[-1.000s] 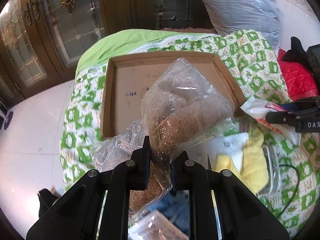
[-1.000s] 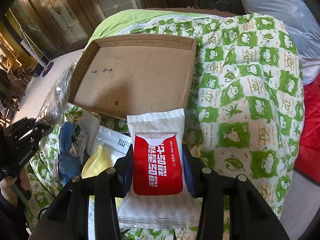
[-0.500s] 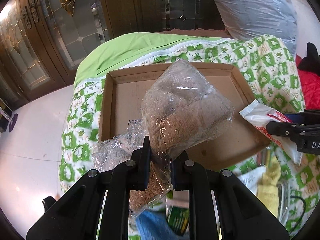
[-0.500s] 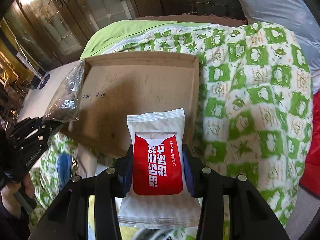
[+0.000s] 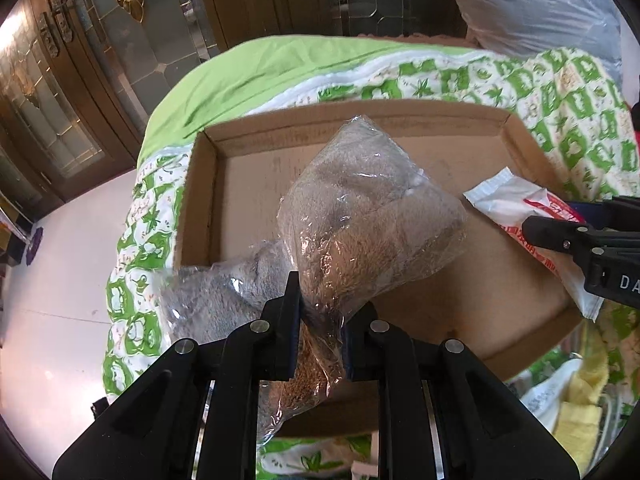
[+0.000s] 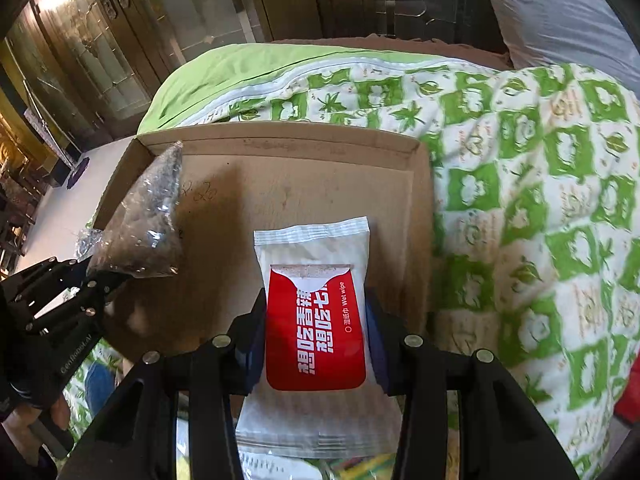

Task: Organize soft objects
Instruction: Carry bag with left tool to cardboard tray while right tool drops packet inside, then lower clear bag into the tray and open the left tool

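Only rightward — wet-wipe pack's [image 6: 316, 320] lettering

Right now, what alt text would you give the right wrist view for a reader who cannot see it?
The right gripper grips a red-and-white wet wipe pack over a shallow cardboard tray on a green-patterned quilt. At left, the left gripper holds a clear plastic bag over the tray.

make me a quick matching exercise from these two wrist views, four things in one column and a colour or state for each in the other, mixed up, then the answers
Things:
1. clear bag of plush fabric
2. wet wipe pack
3. cardboard tray
4. quilt

States:
A. green and white pattern
B. open-topped, lying on the bed
C. pinched at its neck by the left gripper
D. red label, gripped at its sides by the right gripper

Pairs: 1-C, 2-D, 3-B, 4-A
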Tool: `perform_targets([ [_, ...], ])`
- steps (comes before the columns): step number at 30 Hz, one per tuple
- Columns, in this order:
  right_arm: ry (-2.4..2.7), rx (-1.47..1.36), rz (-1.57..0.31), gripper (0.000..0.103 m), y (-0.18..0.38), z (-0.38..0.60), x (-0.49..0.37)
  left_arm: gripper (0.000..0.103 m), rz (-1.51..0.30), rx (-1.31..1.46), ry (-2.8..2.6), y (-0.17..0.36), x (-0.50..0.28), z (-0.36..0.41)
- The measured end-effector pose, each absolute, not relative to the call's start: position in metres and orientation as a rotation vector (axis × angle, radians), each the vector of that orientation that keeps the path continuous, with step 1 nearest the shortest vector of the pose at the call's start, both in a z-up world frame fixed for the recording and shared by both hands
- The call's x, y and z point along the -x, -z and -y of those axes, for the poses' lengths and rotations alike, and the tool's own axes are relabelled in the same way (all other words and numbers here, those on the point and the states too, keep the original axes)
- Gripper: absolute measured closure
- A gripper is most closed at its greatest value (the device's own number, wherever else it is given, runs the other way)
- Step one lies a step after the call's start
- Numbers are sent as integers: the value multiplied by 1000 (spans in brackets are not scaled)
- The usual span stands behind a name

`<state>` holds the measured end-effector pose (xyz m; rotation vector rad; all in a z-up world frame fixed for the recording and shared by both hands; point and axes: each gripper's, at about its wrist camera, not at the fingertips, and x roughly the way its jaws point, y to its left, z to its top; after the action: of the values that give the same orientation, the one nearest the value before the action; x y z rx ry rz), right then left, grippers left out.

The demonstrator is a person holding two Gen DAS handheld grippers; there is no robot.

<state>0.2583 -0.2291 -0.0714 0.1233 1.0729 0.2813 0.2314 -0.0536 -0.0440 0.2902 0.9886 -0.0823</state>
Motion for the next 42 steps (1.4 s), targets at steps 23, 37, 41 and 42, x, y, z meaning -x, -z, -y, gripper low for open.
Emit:
perform_targets([
  [23,-299,-166,-1032,23,70,232,-252,43,-937,-227,101,19,-203,41],
  [37,-267,-259,-1071,21,41,247,-210,43,-1013,-168,100,23,-186,29],
  [41,-270,-245,-1076,21,32,248,-189,43,-969,-141,112,6,-173,25],
  [42,-271,-250,-1084,21,31,248,-186,43,-957,-141,118,2,-166,23],
])
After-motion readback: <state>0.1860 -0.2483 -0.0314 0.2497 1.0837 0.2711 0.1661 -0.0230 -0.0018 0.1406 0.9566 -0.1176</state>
